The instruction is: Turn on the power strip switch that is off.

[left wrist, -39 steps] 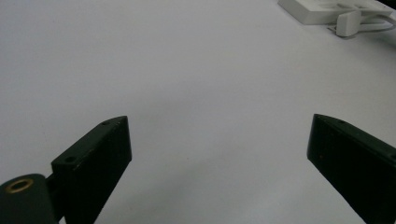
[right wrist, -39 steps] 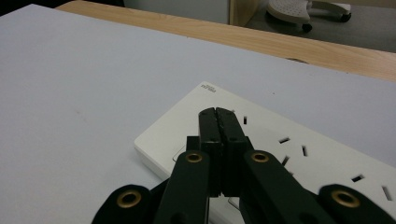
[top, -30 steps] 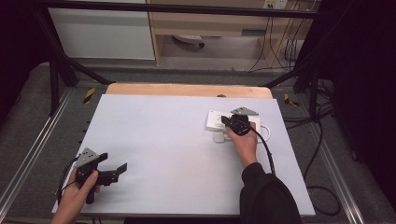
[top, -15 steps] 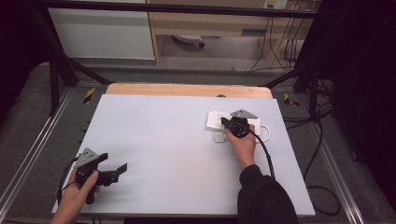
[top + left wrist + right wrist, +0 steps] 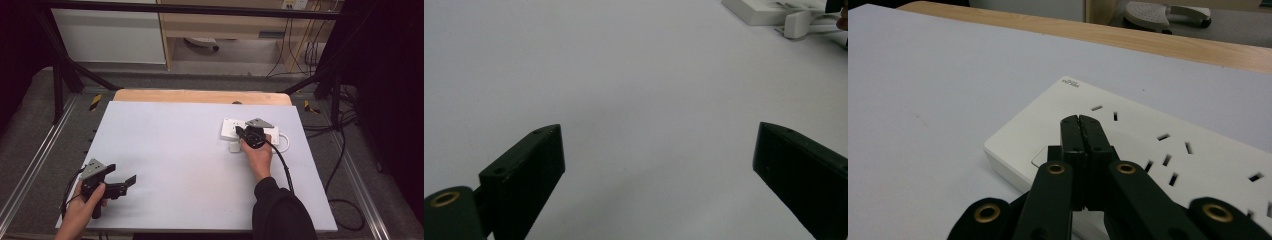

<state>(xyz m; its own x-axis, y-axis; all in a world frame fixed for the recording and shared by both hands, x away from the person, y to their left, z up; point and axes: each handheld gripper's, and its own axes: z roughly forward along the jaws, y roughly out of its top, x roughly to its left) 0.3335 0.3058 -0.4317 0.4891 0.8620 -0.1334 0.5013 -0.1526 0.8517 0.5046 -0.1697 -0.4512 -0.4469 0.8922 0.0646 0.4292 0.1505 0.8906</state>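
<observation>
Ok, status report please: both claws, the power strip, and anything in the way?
Left claw open, over bare table. Right claw shut, empty, tips over power strip. White plug lies beside strip. Nothing in the way.

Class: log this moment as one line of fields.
left gripper: open, near table edge | right gripper: shut, empty, over power strip | white plug: beside strip

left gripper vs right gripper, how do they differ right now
The left gripper has its jaws spread wide; the right gripper has its jaws pressed together. The left gripper is over bare table at the near left corner; the right gripper is over the white power strip at the far right. Both are black, each held in one hand.
</observation>
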